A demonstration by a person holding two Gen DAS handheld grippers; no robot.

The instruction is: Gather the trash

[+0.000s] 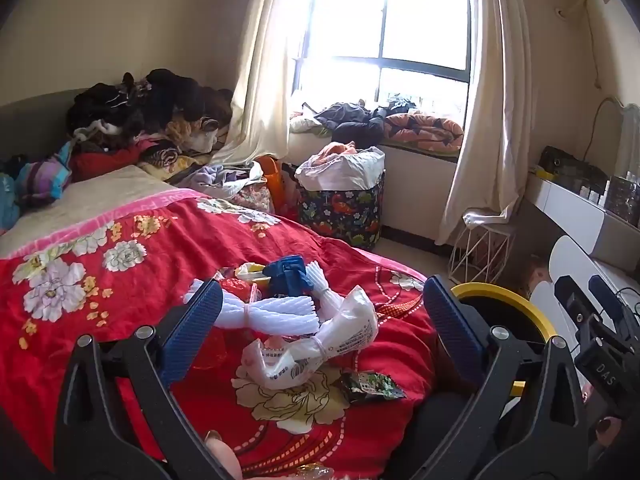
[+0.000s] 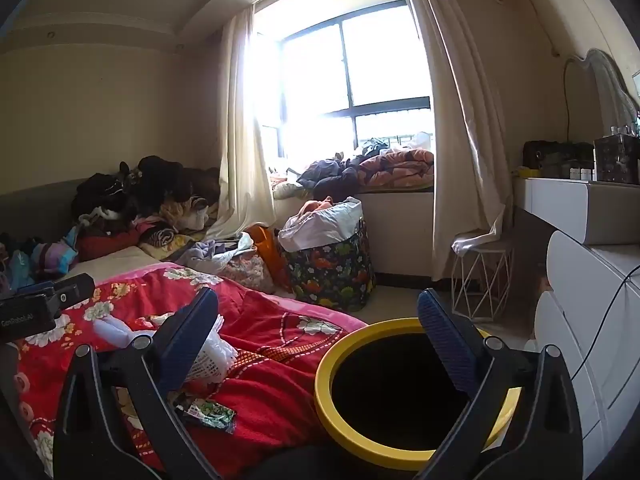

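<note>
Trash wrappers [image 1: 320, 344] on red bedspread [image 1: 120, 312], yellow-rimmed bin [image 2: 332, 396] beside.

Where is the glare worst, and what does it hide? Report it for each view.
Left wrist view: the window is blown out white, washing out the left curtain; the trash on the red quilt stays readable. Right wrist view: the same window flares, and the yellow-rimmed bin shows only black inside. Both views bend straight lines at the edges.

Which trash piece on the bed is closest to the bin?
The dark green snack wrapper, lying at the blanket's edge beside the yellow-rimmed bin; the white foam nets and plastic bag lie farther in.
</note>
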